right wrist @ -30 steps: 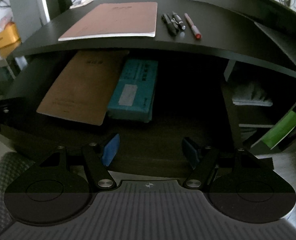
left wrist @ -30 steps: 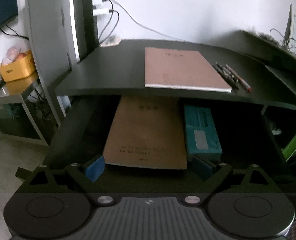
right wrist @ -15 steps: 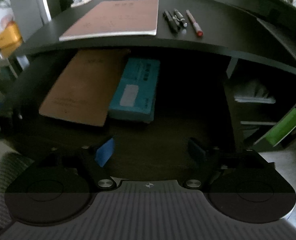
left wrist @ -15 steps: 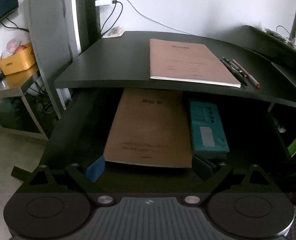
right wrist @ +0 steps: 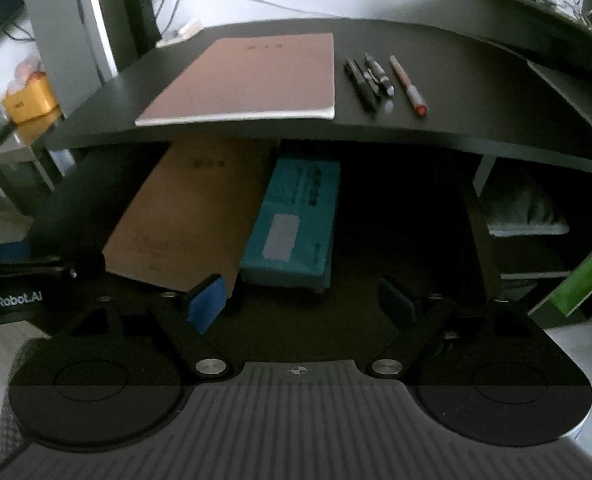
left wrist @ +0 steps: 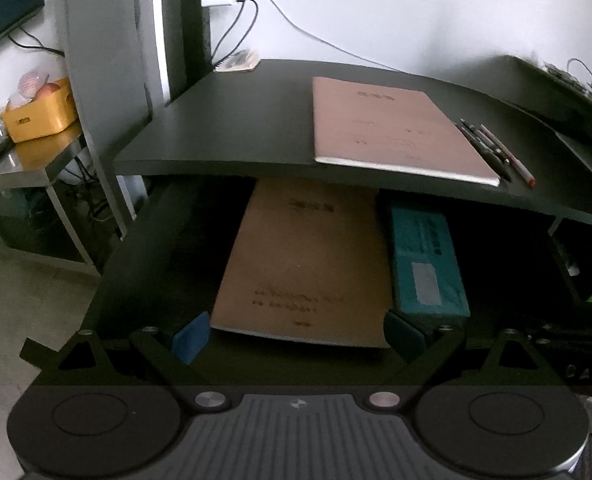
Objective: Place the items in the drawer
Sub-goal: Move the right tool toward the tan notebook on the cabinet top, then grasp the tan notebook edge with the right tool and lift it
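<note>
The dark drawer (left wrist: 143, 264) (right wrist: 408, 216) stands pulled out under the black desk top (left wrist: 235, 128) (right wrist: 476, 92). In it lie a brown notebook (left wrist: 308, 260) (right wrist: 191, 212) and, to its right, a teal box (left wrist: 426, 256) (right wrist: 296, 220). On the desk top lie a second brown notebook (left wrist: 392, 128) (right wrist: 251, 76) and several pens (left wrist: 492, 148) (right wrist: 380, 80). My left gripper (left wrist: 296, 334) is open and empty over the drawer's front edge. My right gripper (right wrist: 300, 304) is open and empty in front of the teal box.
A yellow bin (left wrist: 41, 114) (right wrist: 29, 98) sits on a steel side table at the left. A grey upright panel (left wrist: 107, 60) and charger cables (left wrist: 231, 20) stand behind the desk's left end. Shelves with a green item (right wrist: 584, 276) are at the right.
Both grippers have drawn back and risen a little, so more of the desk top and wall shows. Both stay open and empty; the items have not moved.
</note>
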Tool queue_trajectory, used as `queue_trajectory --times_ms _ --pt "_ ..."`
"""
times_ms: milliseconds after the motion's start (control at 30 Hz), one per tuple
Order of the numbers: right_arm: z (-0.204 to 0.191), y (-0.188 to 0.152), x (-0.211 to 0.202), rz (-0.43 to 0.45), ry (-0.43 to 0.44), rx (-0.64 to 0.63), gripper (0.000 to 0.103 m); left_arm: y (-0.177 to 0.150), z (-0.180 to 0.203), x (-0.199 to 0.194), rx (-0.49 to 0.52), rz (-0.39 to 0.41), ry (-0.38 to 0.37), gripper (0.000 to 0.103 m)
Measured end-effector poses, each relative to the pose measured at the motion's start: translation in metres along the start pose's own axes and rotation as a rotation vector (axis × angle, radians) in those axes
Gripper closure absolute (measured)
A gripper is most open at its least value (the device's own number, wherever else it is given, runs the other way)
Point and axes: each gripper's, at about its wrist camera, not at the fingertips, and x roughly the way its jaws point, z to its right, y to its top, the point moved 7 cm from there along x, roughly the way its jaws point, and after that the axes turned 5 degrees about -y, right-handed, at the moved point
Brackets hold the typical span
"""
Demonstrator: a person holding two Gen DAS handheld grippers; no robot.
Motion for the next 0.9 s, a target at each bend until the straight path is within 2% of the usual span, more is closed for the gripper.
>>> queue_trajectory --times_ms 267,433,633,700,733,767,900 --pt "0.0 0.033 -0.007 0.128 0.029 0.034 0.019 0.023 -0.016 -0.003 -0.079 0.062 -0.002 0.01" --pt "-0.001 0.059 -0.007 0.209 0.056 0.047 0.026 0.049 -0.024 -0.007 -0.137 0.163 -0.023 0.014" --pt "-0.003 0.078 0.005 0.247 0.062 0.049 0.031 0.075 -0.022 0.005 -0.142 0.205 -0.063 0.022" --pt "-0.002 0.082 0.012 0.243 0.06 0.052 0.035 0.078 -0.024 0.013 -0.177 0.203 -0.089 0.031" --pt "-0.002 0.083 0.016 0.235 0.059 0.059 0.04 0.08 -0.026 0.018 -0.205 0.199 -0.106 0.033" --pt "-0.001 0.084 0.019 0.228 0.066 0.072 0.046 0.082 -0.029 0.024 -0.245 0.19 -0.125 0.04" --pt "0.003 0.085 0.029 0.21 0.084 0.112 0.05 0.087 -0.036 0.045 -0.373 0.147 -0.188 0.067"
